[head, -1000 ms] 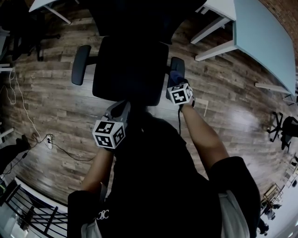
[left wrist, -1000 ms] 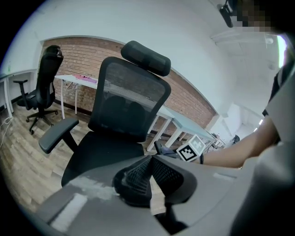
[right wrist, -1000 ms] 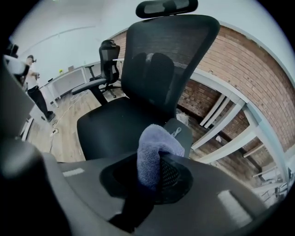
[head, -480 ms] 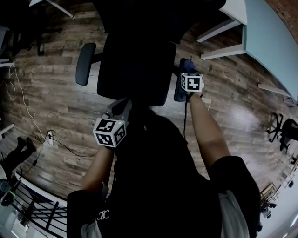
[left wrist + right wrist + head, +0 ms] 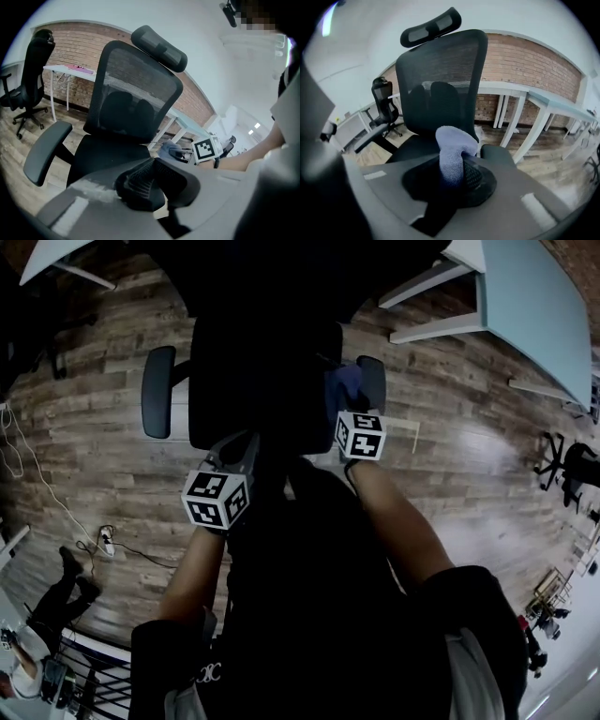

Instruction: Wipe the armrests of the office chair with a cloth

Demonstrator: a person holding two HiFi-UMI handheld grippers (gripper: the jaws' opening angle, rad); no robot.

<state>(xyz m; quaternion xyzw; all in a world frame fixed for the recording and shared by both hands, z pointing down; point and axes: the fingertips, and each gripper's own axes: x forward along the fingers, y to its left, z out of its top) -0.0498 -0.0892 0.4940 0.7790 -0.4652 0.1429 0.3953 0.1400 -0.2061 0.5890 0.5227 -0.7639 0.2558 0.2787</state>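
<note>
The black office chair (image 5: 262, 371) stands in front of me, its mesh back (image 5: 440, 79) upright. My right gripper (image 5: 349, 407) is shut on a blue cloth (image 5: 452, 150), which sticks up from its jaws. In the head view the cloth (image 5: 345, 382) sits just inside the right armrest (image 5: 373, 381), between it and the seat; I cannot tell whether it touches. That armrest (image 5: 497, 152) shows to the cloth's right. The left armrest (image 5: 157, 390) is bare. My left gripper (image 5: 150, 180) is shut on nothing, held back at the seat's front edge.
White desks (image 5: 525, 296) stand at the far right before a brick wall (image 5: 534, 70). Another black office chair (image 5: 28, 75) stands to the left. Cables and a power strip (image 5: 103, 540) lie on the wooden floor at the left.
My right gripper and the cloth have moved left, off the top of the right armrest toward the seat. The left gripper has stayed where it was.
</note>
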